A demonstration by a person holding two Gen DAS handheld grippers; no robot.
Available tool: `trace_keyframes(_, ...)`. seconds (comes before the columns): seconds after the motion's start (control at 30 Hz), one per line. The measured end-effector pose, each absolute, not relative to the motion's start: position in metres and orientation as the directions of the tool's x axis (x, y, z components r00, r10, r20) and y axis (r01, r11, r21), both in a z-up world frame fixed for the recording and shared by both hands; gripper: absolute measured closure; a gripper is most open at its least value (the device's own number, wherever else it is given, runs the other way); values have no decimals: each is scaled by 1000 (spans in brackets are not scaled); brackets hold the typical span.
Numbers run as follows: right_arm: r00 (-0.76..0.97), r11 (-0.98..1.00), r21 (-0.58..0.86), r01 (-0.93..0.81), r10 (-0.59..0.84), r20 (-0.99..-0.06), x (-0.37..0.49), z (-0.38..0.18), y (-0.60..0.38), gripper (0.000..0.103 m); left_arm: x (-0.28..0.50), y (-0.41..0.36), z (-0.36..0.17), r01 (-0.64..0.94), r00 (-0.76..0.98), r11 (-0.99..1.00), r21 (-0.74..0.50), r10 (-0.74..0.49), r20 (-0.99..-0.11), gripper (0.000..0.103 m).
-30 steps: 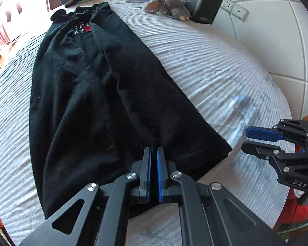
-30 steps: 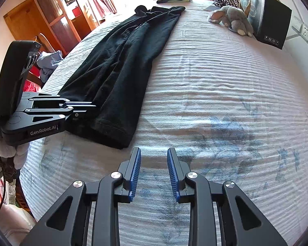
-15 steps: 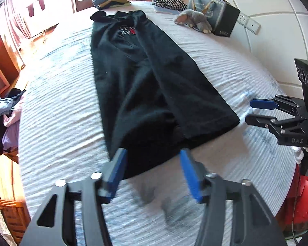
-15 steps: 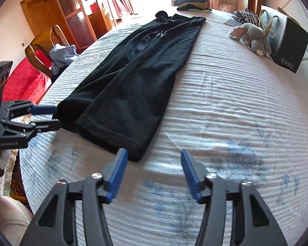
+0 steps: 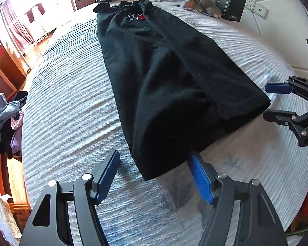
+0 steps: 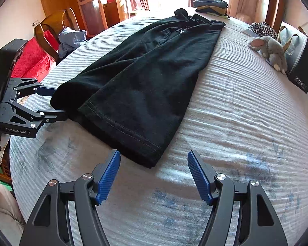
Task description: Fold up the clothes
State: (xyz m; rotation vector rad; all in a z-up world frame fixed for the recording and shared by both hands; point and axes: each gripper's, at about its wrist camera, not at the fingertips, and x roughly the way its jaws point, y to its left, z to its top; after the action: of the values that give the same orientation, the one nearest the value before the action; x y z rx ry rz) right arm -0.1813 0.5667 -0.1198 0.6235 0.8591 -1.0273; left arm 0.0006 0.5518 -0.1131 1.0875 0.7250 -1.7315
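On the bed [image 5: 76, 106], both tongs wide, empty, right [image 6: 154, 176] opening; red chair [image 6: 33, 58] right-view only.

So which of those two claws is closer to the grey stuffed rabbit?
Right. The right gripper sits at the black garment's hem corner on the stuffed rabbit's side; the left gripper is at the hem's far corner, across the garment.

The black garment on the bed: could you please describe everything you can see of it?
The black garment looks like soft knit cotton, folded lengthwise into a long strip on the striped bedspread. White lettering with a red mark sits near its far end; a stitched hem runs along the near end. It lies flat, with nothing gripping it.
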Motion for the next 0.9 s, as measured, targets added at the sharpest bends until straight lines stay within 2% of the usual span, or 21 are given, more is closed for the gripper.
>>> trace_keyframes(0.17,245,394,38,918,-491,-836,-170,-128,563,35,-2,549,-113,917,-182,-399,-4,-409,-894,36)
trace_keyframes(0.23,233,379,29,925,-505,-831,-167,-130,563,35,-4,550,-112,913,-190,-408,-5,-414,-890,42)
trace_keyframes(0.3,211,351,18,936,-519,-829,-164,-132,564,34,-6,552,-111,909,-200,-416,-6,-423,-884,56)
trace_keyframes(0.4,204,327,30,944,-514,-833,-164,-131,561,33,-8,552,-111,909,-203,-417,-9,-423,-883,58)
trace_keyframes(0.43,202,323,29,946,-515,-833,-165,-130,561,36,-8,552,-111,908,-203,-419,-7,-425,-882,58)
trace_keyframes(0.5,197,315,29,948,-518,-833,-166,-129,562,53,-9,550,-112,908,-201,-418,-6,-426,-882,62)
trace_keyframes(0.53,224,317,61,947,-511,-830,-167,-127,562,77,-8,551,-111,909,-200,-416,-6,-426,-882,67)
trace_keyframes(0.6,220,310,63,949,-505,-834,-165,-127,561,78,-8,551,-111,910,-198,-414,-5,-426,-883,84)
trace_keyframes(0.7,222,298,76,951,-495,-840,-165,-126,559,82,-7,549,-105,905,-193,-424,6,-425,-884,95)
trace_keyframes(0.73,235,286,99,953,-491,-839,-167,-124,559,90,-6,548,-100,903,-196,-430,8,-427,-883,95)
trace_keyframes(0.9,249,213,155,965,-548,-799,-177,-105,556,90,2,535,-71,883,-226,-470,19,-460,-859,95)
